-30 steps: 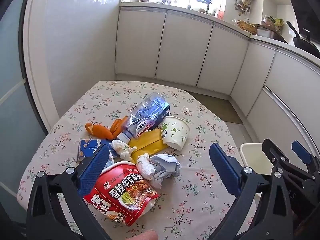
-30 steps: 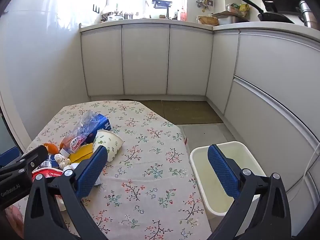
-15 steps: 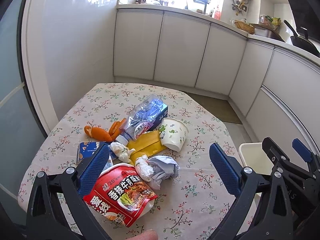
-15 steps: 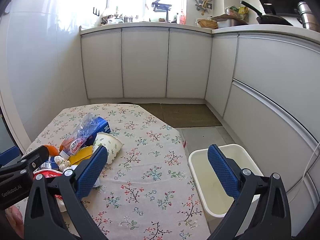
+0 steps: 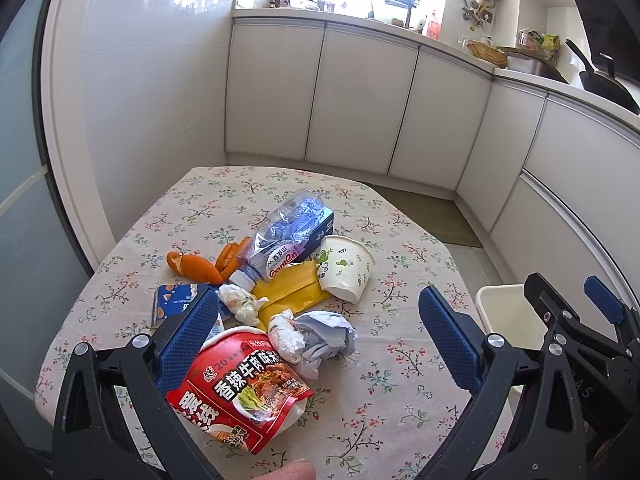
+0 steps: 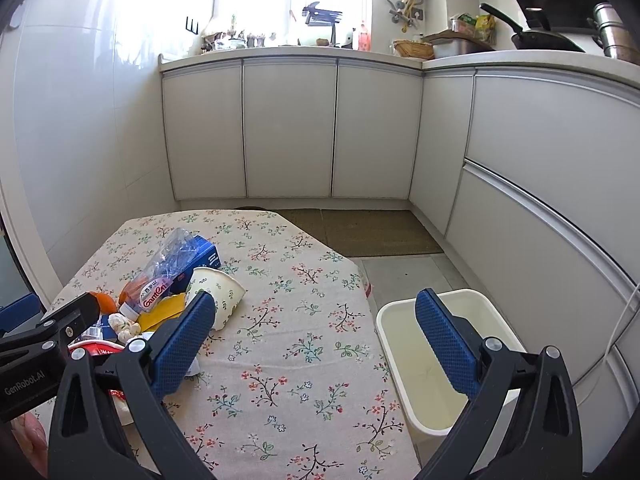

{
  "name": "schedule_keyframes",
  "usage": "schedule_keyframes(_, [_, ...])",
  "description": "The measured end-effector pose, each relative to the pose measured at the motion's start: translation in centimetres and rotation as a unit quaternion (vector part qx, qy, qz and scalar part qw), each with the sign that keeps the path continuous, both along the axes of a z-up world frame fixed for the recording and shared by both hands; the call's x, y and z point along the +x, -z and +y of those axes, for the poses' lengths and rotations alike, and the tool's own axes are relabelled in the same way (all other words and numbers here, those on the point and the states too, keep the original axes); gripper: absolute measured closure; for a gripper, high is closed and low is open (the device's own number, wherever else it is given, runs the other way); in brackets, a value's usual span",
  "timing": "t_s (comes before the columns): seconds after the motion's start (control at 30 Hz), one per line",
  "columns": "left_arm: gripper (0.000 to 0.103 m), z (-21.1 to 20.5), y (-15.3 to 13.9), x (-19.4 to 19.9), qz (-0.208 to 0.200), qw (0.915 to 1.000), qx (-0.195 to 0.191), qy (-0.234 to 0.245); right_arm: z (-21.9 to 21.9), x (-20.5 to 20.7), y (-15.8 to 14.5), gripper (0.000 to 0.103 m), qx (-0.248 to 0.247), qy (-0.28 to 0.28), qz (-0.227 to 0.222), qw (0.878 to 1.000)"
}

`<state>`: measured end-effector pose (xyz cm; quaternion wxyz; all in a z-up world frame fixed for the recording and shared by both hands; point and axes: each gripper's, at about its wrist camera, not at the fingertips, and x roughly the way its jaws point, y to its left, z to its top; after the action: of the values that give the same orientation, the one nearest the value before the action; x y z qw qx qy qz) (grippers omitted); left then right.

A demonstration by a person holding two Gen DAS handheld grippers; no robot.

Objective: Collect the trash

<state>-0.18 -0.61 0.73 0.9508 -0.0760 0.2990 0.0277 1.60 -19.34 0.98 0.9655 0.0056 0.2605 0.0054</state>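
Red noodle-cup lid (image 5: 244,392) sits nearest us in the left wrist view, partly between the spread fingers of our left gripper (image 5: 320,344), which is released and holds nothing. Behind it the trash lies in one heap on the floral tablecloth (image 5: 400,400): crumpled tissues (image 5: 316,336), yellow wrapper (image 5: 288,292), paper cup (image 5: 344,268) on its side, crushed plastic bottle (image 5: 284,236) over a blue box (image 5: 324,228), orange peel (image 5: 196,268). We hang back over the near edge, likely so the whole pile stays in sight before picking. Our left finger covers part of a small blue carton (image 5: 176,300), and the bin (image 5: 504,312) is mostly cut off behind the other tool.

Right wrist view: our right gripper (image 6: 320,344) is also spread and empty, aimed between table and white bin (image 6: 444,344), which stands on the floor just beside the table's right edge and looks empty, handy for drops. Heap is half hidden at left behind our finger and the left tool; the paper cup (image 6: 218,292) and bottle (image 6: 168,272) show, the rest is hard to sort out, possibly more scraps underneath.
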Motion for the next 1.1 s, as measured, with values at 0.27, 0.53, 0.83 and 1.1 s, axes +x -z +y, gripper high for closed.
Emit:
schedule_keyframes(0.27, [0.007, -0.18, 0.11, -0.06, -0.004, 1.0, -0.003, 0.003, -0.07, 0.17, 0.22, 0.006, 0.005, 0.001, 0.007, 1.0])
schedule_keyframes(0.53, [0.007, -0.07, 0.38, 0.25, 0.017, 0.9998, -0.004, 0.002, 0.0, 0.25, 0.37, 0.006, 0.004, 0.002, 0.015, 1.0])
schedule_keyframes(0.83, [0.007, -0.09, 0.57, 0.44, 0.025, 0.9997, 0.003, 0.0, -0.06, 0.24, 0.54, 0.006, 0.0, 0.005, 0.006, 1.0])
schedule_keyframes(1.1, [0.007, -0.02, 0.86, 0.72, 0.031, 0.9995, -0.004, 0.001, 0.02, 0.46, 0.86, 0.006, -0.001, 0.004, 0.015, 1.0])
